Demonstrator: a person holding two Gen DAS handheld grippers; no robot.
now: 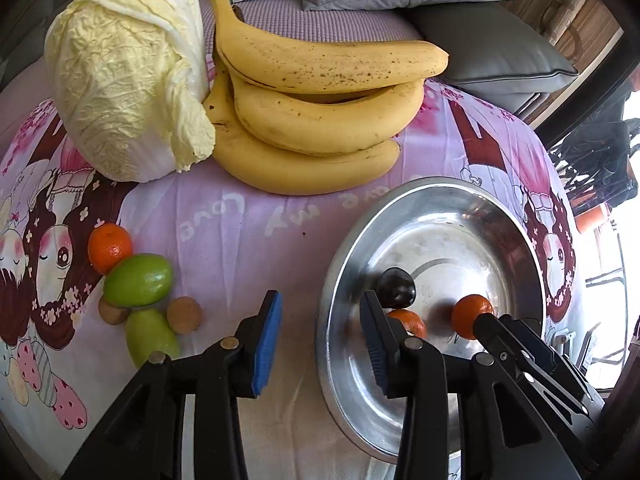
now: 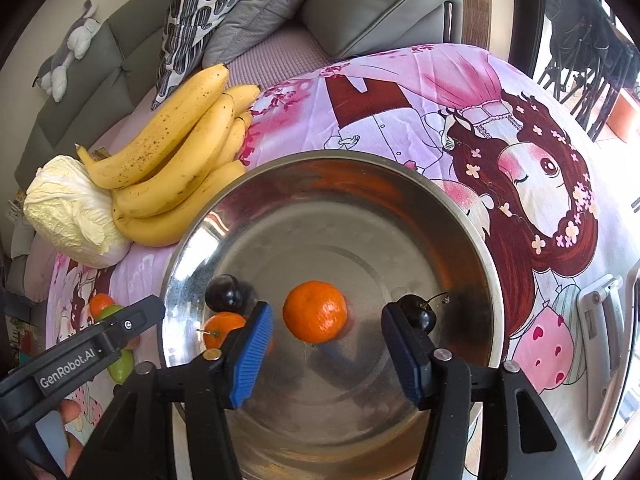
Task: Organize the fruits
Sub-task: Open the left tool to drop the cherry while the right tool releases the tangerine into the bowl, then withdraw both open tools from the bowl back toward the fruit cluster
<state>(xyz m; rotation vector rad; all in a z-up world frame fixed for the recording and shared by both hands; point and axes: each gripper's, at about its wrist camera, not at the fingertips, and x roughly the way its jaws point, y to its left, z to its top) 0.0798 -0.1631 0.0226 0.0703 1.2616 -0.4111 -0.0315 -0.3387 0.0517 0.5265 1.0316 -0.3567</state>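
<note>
A steel plate (image 1: 440, 200) (image 2: 320, 162) lies on the pink cloth. In it are a mandarin (image 2: 315, 317) (image 1: 470, 316), a smaller mandarin (image 2: 222, 330) (image 1: 410, 322), a dark plum (image 2: 224, 293) (image 1: 396, 288) and a dark cherry (image 2: 420, 314). My right gripper (image 2: 326, 354) stands open over the plate, and the mandarin lies free just ahead of its blue pads. My left gripper (image 1: 320, 340) is open and empty over the plate's left rim. On the cloth to the left lie a mandarin (image 1: 110, 248), two green fruits (image 1: 138, 280) and two small brown fruits (image 1: 184, 314).
A bunch of bananas (image 1: 312, 112) (image 2: 172, 168) and a napa cabbage (image 1: 128, 80) (image 2: 72, 212) lie at the far side of the cloth. Grey cushions (image 1: 480, 40) and a sofa stand behind. A metal fitting (image 2: 600, 340) lies at the right.
</note>
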